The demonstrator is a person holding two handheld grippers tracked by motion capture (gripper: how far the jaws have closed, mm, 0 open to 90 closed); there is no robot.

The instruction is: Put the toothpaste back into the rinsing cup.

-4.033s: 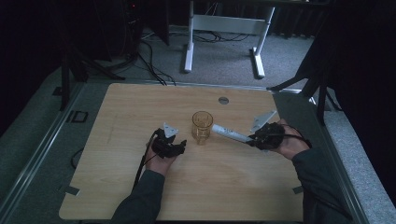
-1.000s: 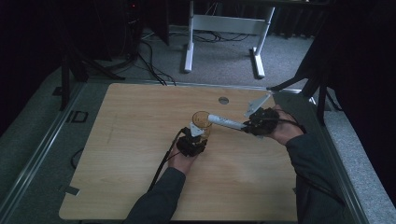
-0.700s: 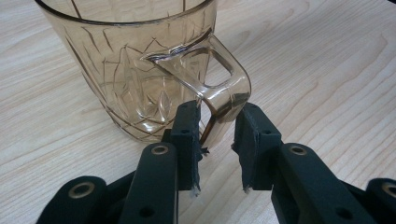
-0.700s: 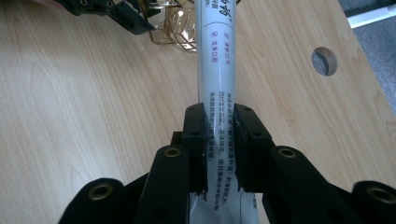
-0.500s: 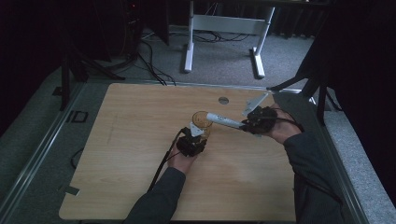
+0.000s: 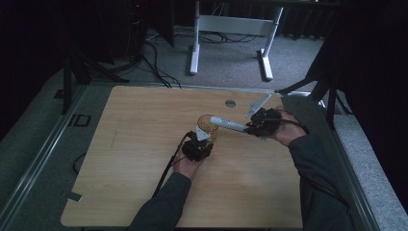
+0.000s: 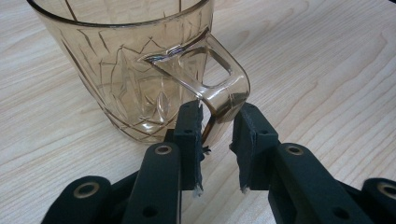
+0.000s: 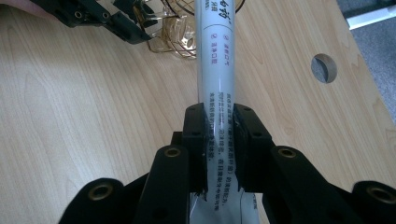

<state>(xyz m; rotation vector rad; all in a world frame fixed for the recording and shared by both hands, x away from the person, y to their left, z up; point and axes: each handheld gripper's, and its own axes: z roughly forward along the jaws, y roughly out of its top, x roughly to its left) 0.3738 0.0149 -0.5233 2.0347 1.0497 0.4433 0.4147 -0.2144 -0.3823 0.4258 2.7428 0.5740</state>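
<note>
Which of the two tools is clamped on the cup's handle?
The left tool, pinching the amber glass cup's handle. The right tool grips a white printed tube instead.

A: The tabletop (image 6: 144,159) looks like pale wood, with fine straight grain, smooth and matt.

B: And the mug (image 7: 140,70)?

A: Clear amber stuff, glass or hard plastic, I cannot tell which. It is glossy, with cut facets on the wall and a smooth handle that catches the light.

B: The tube (image 8: 215,70) looks like glossy white plastic, smooth, with small print along it.

A: The left gripper (image 7: 219,140) and right gripper (image 8: 220,135) are matt black plastic, with metal-looking rings in the screw holes.

B: The floor (image 6: 231,57) around looks like grey, rough carpet.
</note>
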